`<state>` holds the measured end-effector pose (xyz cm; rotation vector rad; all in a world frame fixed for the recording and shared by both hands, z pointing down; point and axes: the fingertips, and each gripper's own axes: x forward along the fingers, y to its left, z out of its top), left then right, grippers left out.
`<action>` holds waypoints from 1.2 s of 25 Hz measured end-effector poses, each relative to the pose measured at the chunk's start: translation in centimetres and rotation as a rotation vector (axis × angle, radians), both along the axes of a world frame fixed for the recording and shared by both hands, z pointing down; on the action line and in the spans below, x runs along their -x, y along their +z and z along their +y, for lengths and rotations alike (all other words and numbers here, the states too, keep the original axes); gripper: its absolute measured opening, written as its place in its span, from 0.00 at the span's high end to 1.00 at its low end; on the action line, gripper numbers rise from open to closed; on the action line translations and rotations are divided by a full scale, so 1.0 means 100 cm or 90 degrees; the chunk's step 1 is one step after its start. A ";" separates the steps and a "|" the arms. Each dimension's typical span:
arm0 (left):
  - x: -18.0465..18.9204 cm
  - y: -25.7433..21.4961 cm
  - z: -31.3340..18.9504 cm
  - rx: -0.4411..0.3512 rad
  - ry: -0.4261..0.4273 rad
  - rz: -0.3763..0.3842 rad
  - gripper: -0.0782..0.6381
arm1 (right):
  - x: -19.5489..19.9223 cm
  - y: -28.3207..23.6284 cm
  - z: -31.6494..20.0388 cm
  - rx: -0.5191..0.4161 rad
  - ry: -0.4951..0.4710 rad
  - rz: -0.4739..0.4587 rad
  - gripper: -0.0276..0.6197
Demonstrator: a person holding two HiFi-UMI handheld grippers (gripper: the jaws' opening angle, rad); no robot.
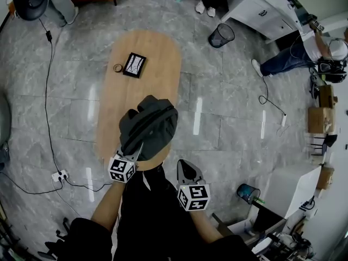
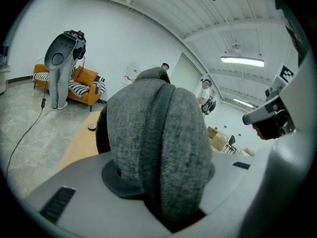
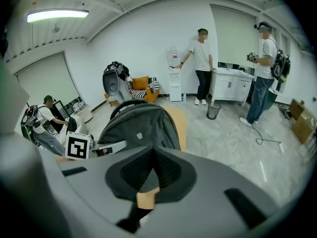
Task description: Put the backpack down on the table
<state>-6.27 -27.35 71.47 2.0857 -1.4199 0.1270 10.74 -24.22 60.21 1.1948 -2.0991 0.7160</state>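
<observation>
A dark grey backpack (image 1: 148, 126) lies on the near end of the oval wooden table (image 1: 147, 48), reaching the near edge. My left gripper (image 1: 135, 149) is at its near left edge. In the left gripper view the backpack's grey fabric (image 2: 158, 143) fills the space between the parted jaws, and I cannot see the pads pressing on it. My right gripper (image 1: 186, 165) hangs off the table's near right end, apart from the backpack, jaws closed together on nothing. The right gripper view has its pads (image 3: 144, 168) meeting in front of the backpack (image 3: 141, 125), with the left gripper's marker cube (image 3: 78, 148) beside it.
A black framed picture (image 1: 134, 65) and a small ring (image 1: 118, 68) lie on the far half of the table. A mesh waste bin (image 1: 221, 35) stands on the floor beyond; a blue bin (image 1: 248, 193) is near right. A cable (image 1: 50, 124) runs along the left floor. People stand at the room's edges.
</observation>
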 end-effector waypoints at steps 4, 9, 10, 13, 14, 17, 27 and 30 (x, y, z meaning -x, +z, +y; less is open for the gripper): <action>0.017 0.007 -0.010 0.010 -0.006 0.008 0.64 | 0.008 0.004 -0.002 0.003 -0.005 0.004 0.94; 0.042 0.016 -0.024 0.021 -0.018 0.013 0.61 | 0.021 0.007 -0.006 0.007 -0.010 0.007 0.94; 0.046 0.018 -0.027 0.023 -0.020 0.016 0.61 | 0.023 0.008 -0.006 0.008 -0.010 0.007 0.94; 0.061 0.027 -0.034 0.035 -0.030 0.027 0.61 | 0.030 0.010 -0.006 0.010 -0.011 0.008 0.94; 0.067 0.030 -0.037 0.041 -0.035 0.031 0.61 | 0.032 0.011 -0.006 0.012 -0.012 0.009 0.94; 0.085 0.041 -0.045 0.060 -0.056 0.049 0.61 | 0.039 0.013 -0.003 0.018 -0.012 0.013 0.94; 0.148 0.116 -0.016 0.177 -0.233 0.270 0.71 | 0.079 0.022 -0.018 0.022 -0.033 0.002 0.94; 0.151 0.131 -0.010 0.189 -0.263 0.293 0.72 | 0.095 0.020 -0.025 0.018 -0.047 -0.004 0.94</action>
